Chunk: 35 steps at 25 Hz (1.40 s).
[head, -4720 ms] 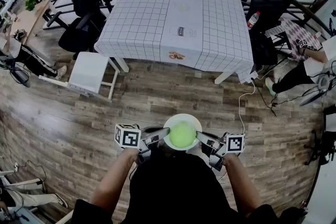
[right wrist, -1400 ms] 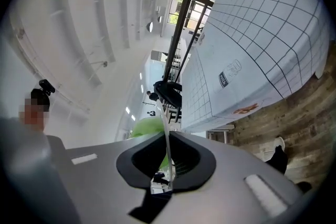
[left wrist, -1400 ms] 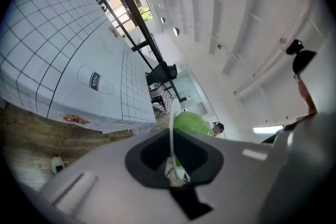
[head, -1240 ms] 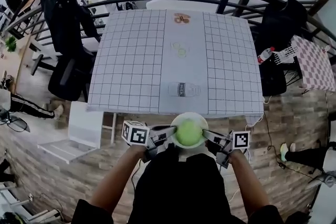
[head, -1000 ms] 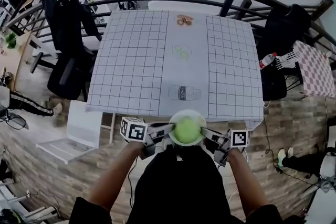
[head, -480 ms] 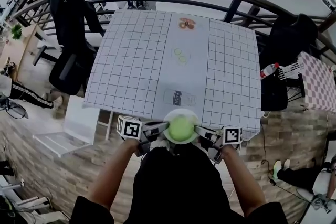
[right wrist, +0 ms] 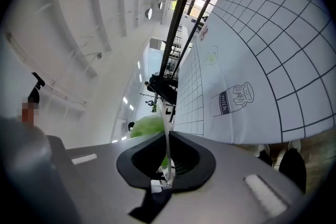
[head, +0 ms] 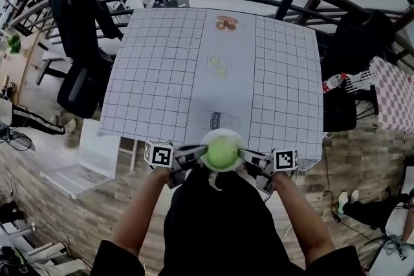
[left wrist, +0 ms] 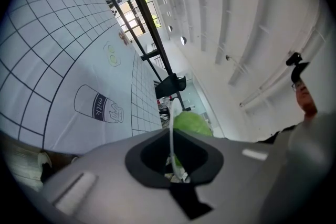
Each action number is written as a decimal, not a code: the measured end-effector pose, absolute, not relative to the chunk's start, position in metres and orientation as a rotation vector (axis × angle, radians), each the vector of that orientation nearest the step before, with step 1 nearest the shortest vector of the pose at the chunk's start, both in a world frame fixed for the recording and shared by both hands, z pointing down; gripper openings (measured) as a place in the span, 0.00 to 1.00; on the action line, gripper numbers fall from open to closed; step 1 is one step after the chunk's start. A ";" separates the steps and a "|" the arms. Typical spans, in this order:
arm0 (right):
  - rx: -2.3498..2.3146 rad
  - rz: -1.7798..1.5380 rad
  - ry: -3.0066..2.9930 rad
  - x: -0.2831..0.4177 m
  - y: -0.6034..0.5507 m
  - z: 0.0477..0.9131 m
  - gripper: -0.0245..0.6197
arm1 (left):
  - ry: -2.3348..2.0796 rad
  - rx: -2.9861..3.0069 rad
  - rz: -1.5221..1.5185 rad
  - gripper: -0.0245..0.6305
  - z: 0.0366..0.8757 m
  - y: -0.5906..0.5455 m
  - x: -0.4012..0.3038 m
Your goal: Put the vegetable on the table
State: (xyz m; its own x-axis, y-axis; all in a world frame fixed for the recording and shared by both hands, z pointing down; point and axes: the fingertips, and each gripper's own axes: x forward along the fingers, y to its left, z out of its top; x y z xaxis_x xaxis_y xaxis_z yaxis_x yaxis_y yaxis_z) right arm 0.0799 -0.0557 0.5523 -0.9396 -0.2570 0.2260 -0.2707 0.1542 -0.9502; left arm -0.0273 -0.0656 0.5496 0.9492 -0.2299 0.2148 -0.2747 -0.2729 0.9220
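Head view: danger of a tilt, thin rim grips on either side letting the vegetable (head: 222,152) roll off the white plate (head: 222,133). Fingers of left gripper (head: 202,153) and right gripper (head: 242,154) clamped almost together, pinching opposite plate rims. Beyond, gridded counter (head: 162,74), near edge just under the plate, load not yet down.

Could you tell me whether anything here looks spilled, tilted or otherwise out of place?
Nothing stands out. The green vegetable sits in the middle of the white plate, which looks level, with the left gripper and right gripper clamped on opposite sides of its rim. The checked tablecloth lies flat.
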 end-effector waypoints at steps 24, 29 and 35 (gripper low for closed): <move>0.558 2.055 -2.259 0.055 -0.161 0.632 0.05 | -0.380 1.819 0.143 0.07 0.635 -0.172 -0.051; 0.565 2.066 -2.215 0.052 -0.179 0.647 0.05 | -0.407 1.789 0.099 0.07 0.650 -0.188 -0.055; 0.530 1.994 -2.220 0.056 -0.193 0.660 0.05 | -0.405 1.754 0.116 0.07 0.666 -0.198 -0.047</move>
